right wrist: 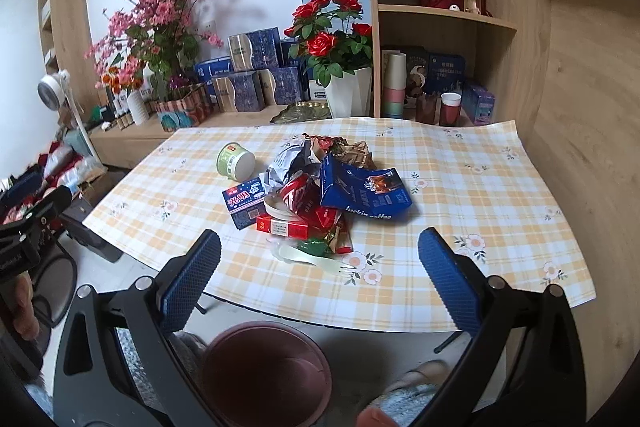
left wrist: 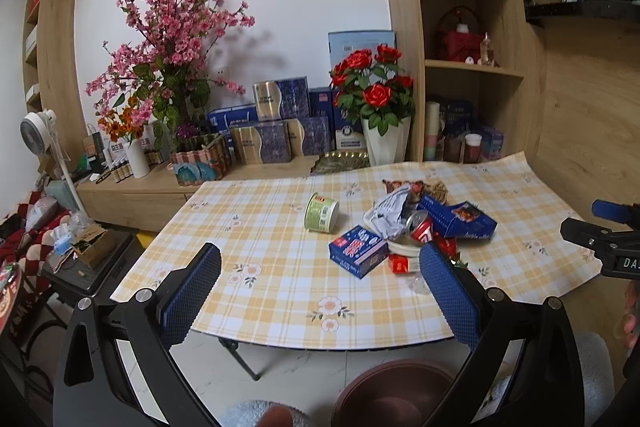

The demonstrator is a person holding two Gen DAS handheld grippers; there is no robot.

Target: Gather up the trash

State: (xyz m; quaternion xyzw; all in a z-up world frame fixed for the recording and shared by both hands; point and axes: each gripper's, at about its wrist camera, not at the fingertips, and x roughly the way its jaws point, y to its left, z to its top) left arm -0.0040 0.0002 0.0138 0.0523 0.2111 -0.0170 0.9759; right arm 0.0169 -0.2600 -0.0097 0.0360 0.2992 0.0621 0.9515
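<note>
I have both grippers hanging off the near edge of the table, above the floor; my left gripper has its jaws spread wide with nothing between them, and my right gripper is the same, wide apart and empty. The trash sits heaped near the middle of the checked cloth: a blue paper bag, a crushed red can, a blue box, a red carton and a plastic fork nearest me; a green cup lies on its side just left of the heap, apart from it. A brown bin stands on the floor below the table edge, between my right gripper's fingers.
</note>
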